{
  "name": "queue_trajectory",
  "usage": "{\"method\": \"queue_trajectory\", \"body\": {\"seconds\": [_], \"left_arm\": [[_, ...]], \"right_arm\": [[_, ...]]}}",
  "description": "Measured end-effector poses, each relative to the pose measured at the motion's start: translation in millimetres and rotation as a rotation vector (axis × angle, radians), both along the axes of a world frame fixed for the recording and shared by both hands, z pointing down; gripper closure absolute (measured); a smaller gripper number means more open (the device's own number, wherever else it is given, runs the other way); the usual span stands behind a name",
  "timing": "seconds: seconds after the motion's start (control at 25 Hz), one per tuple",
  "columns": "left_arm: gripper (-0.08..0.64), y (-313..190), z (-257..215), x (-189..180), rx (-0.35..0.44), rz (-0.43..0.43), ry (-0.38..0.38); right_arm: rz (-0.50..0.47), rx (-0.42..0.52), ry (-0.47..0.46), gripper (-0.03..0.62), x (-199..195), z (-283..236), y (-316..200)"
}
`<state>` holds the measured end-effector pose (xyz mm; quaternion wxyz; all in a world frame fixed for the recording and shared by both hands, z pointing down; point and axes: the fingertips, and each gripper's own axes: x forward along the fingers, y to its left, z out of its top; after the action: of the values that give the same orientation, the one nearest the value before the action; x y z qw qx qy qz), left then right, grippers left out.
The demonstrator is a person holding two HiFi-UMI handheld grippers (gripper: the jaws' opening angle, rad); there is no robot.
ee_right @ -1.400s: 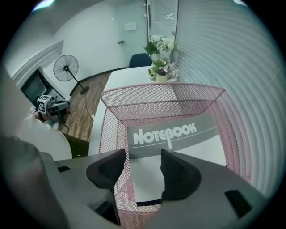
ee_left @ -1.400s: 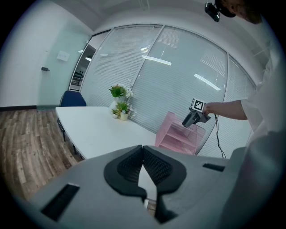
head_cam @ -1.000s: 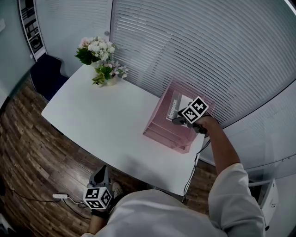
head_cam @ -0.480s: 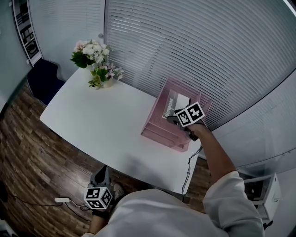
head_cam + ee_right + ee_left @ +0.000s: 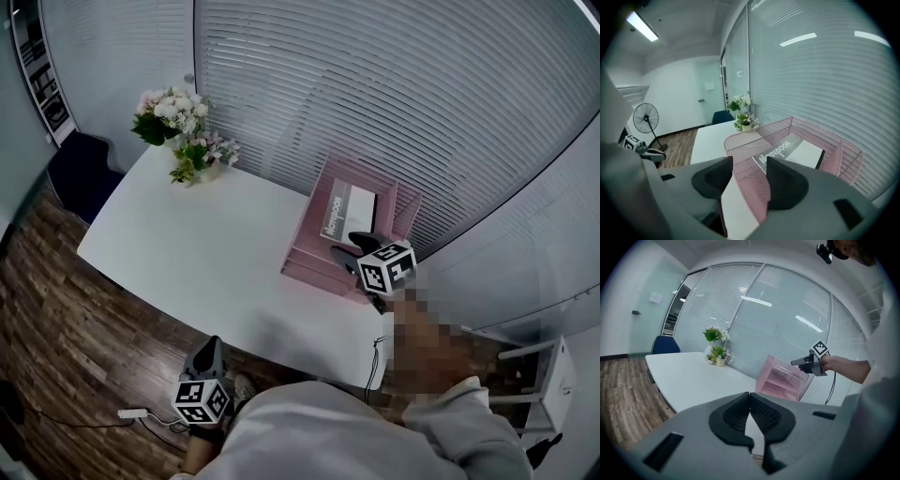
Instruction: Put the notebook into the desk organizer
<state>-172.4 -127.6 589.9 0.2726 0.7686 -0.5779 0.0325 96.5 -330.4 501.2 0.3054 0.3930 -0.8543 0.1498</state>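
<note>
The grey-and-white notebook [image 5: 345,210] lies in the top tray of the pink mesh desk organizer [image 5: 307,266] at the table's far right; it also shows in the right gripper view as the notebook [image 5: 793,149] inside the organizer [image 5: 746,138]. My right gripper [image 5: 347,247] hovers at the organizer's near right corner, clear of the notebook. Its jaws are open and closing, with nothing held between them [image 5: 748,162]. My left gripper [image 5: 210,349] hangs low beside the table's near edge, shut and empty [image 5: 750,395].
A white table [image 5: 197,248] carries a flower pot [image 5: 178,131] at its far left corner. A blue chair [image 5: 80,161] stands left of it. Slatted blinds [image 5: 394,103] close off the far side. A fan [image 5: 645,118] stands on the wooden floor.
My right gripper has drawn back from above the notebook toward the person, to the organizer's near right corner. The notebook stays in the tray. The left gripper has not moved.
</note>
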Motion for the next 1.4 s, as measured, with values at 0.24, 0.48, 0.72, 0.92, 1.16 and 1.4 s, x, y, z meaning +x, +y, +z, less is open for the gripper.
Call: {"method": "queue_trajectory", "body": {"seconds": [0.24, 0.48, 0.72, 0.92, 1.16, 1.4], "left_arm": [[0.551, -3.9, -2.0, 7.8, 0.001, 0.022, -0.009], [0.551, -7.8, -4.2, 16.4, 0.003, 0.044, -0.018], [0.551, -9.9, -8.1, 23.8, 0.007, 0.061, -0.030], [0.551, -10.6, -9.9, 30.3, 0.010, 0.075, -0.036], [0.551, -10.6, -10.3, 37.4, 0.012, 0.087, -0.041], [0.551, -10.5, -11.4, 42.0, 0.016, 0.091, -0.045]], "right_arm": [[0.014, 0.109, -0.056, 0.366, 2.2, -12.7, 26.8], [0.039, 0.222, -0.101, 0.381, 6.8, -22.7, 51.2], [0.074, 0.301, -0.135, 0.407, 11.6, -30.2, 72.7], [0.098, 0.360, -0.140, 0.444, 18.6, -35.0, 84.7], [0.140, 0.396, -0.150, 0.502, 31.1, -35.1, 95.9], [0.173, 0.434, -0.148, 0.570, 41.6, -39.2, 104.5]]}}
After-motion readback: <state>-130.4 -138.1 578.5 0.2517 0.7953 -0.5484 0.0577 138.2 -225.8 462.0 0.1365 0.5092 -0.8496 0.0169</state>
